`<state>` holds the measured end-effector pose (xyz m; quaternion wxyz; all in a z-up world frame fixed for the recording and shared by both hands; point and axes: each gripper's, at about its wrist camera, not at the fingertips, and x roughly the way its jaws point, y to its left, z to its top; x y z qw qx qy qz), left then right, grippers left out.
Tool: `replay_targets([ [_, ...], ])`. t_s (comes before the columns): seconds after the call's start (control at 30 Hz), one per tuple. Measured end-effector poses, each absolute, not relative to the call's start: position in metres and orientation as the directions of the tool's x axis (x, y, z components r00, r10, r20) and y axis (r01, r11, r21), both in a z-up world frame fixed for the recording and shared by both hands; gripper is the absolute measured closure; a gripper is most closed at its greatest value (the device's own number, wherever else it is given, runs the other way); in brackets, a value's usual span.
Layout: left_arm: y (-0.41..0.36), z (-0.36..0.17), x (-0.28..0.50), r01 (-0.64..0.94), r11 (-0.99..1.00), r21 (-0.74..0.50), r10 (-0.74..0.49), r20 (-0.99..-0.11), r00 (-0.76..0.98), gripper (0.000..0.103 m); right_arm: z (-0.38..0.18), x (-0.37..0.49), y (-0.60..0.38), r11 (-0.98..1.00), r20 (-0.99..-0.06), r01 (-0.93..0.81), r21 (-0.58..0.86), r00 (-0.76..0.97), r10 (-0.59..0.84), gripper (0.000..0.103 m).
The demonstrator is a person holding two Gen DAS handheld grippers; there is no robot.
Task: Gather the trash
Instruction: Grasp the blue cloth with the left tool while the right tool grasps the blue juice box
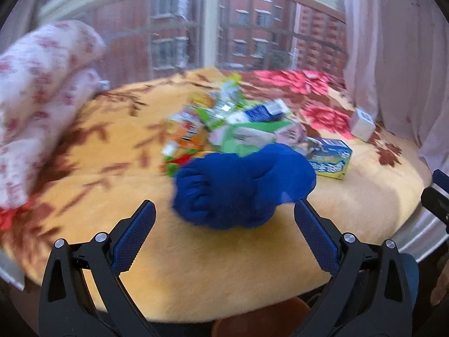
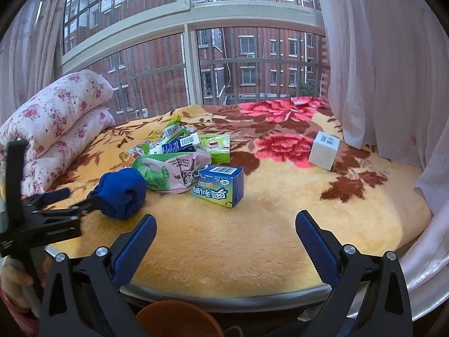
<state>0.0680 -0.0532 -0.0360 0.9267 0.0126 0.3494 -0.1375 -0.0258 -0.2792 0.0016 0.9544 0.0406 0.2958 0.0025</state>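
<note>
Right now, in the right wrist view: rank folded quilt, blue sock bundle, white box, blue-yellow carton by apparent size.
1. folded quilt
2. blue sock bundle and blue-yellow carton: look alike, unranked
3. white box: farther away, so its true size is unsure

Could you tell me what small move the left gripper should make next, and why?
Probably ease the left gripper forward around the blue rolled cloth: its jaws stand open and empty with the roll just ahead, nearest the blanket's front edge.

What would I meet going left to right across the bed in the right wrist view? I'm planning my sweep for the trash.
Rolled floral quilt → left gripper → blue sock bundle → pink-green wipes pack → blue-yellow carton → white box → curtain.
</note>
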Motion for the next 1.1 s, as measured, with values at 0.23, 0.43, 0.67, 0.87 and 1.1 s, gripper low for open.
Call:
replay_targets([
  [0.23,-0.072,-0.062,0.111,0.265,0.963,-0.044,-0.222,-0.683,0.696,0.006,-0.009,-0.021,-0.283,0.996,-0.588,0.032,0.085,0.808,0.024,0.005],
  [0.43,-0.068,-0.069,0.126,0.271,0.962,-0.029,-0.217,-0.685,0.695,0.036,-0.019,-0.016,-0.287,0.994,-0.608,0.043,0.100,0.793,0.027,0.005],
  [0.67,-0.054,-0.062,0.124,0.302,0.950,-0.080,-0.277,-0.665,0.693,0.061,-0.026,-0.010,-0.285,0.993,-0.616,0.034,0.111,0.787,0.041,0.005],
  [0.87,-0.038,-0.049,0.105,0.318,0.938,-0.136,-0.331,-0.618,0.713,0.065,-0.038,0.014,-0.282,0.991,-0.638,0.029,0.133,0.767,0.063,0.005],
  [1.1,-0.015,-0.015,0.053,0.342,0.927,-0.153,-0.369,-0.539,0.757,0.065,-0.045,0.072,-0.266,0.993,-0.647,0.043,0.108,0.762,0.038,0.005],
])
